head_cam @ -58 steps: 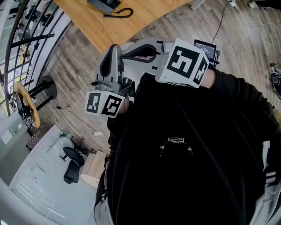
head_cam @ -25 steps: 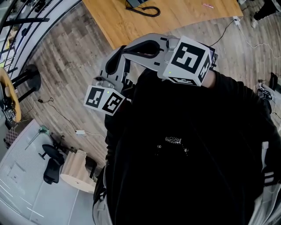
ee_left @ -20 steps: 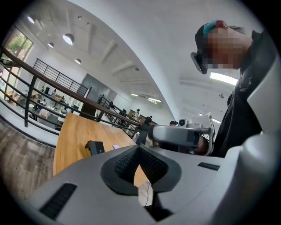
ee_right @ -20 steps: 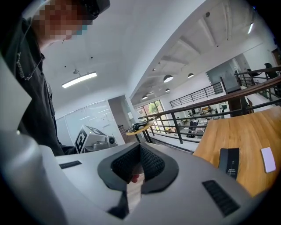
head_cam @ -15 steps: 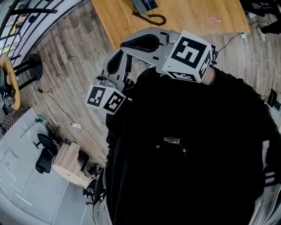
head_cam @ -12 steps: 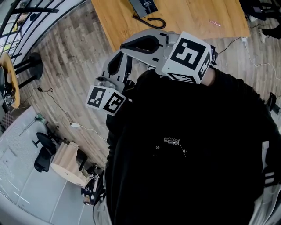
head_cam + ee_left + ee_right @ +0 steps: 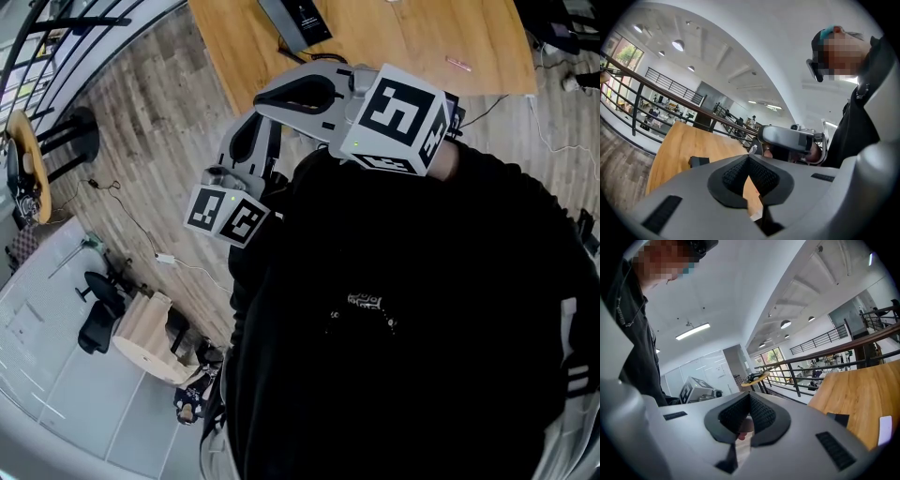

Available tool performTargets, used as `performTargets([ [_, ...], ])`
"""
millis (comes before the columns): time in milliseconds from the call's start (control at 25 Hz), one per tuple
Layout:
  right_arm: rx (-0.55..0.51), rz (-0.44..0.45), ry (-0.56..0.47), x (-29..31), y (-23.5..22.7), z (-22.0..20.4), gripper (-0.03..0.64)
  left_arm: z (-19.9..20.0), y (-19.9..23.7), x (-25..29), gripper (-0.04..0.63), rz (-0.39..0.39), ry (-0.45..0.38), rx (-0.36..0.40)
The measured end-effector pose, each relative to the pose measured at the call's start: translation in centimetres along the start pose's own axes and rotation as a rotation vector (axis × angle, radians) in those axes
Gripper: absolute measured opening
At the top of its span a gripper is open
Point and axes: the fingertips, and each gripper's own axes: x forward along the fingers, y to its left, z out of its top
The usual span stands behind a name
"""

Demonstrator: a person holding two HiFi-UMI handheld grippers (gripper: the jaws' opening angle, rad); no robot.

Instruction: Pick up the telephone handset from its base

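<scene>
The dark telephone (image 7: 295, 19) lies on a wooden table (image 7: 394, 37) at the top of the head view; its handset cannot be told from its base there. The phone shows as a small dark block (image 7: 698, 161) in the left gripper view and again (image 7: 841, 419) in the right gripper view, far ahead of both. My left gripper (image 7: 246, 141) is held close to my chest over the floor, short of the table's edge. Its jaws (image 7: 749, 157) meet with nothing between them. My right gripper (image 7: 281, 94) is beside it, jaws (image 7: 749, 394) also shut and empty.
A small pink item (image 7: 459, 64) lies on the table's right part. On the plank floor to the left are a black stool (image 7: 70, 141), a loose cable (image 7: 122, 211) and a wooden spool (image 7: 145, 328). A railing (image 7: 670, 101) runs behind the table.
The table and telephone have drawn nearer to both grippers as I walk toward them. Both grippers stay shut in the same pose in front of my chest.
</scene>
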Motion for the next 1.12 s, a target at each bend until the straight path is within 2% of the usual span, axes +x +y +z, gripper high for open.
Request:
performTargets([
  [480,0.026,0.022,-0.02,-4.0,-4.5,1.2,0.018,0.9,-1.3,6.0,-0.002,0.026,0.027,0.012],
  [880,0.089,0.026,-0.017,-7.3,-7.0,-0.2,0.018,-0.1,-2.1,10.1,-0.002,0.042,0.057,-0.014],
  [1120,0.126,0.013,-0.032,-7.4,-7.7,-0.6,0.018,-0.4,-1.3,10.1,-0.002,0.061,0.078,-0.022],
])
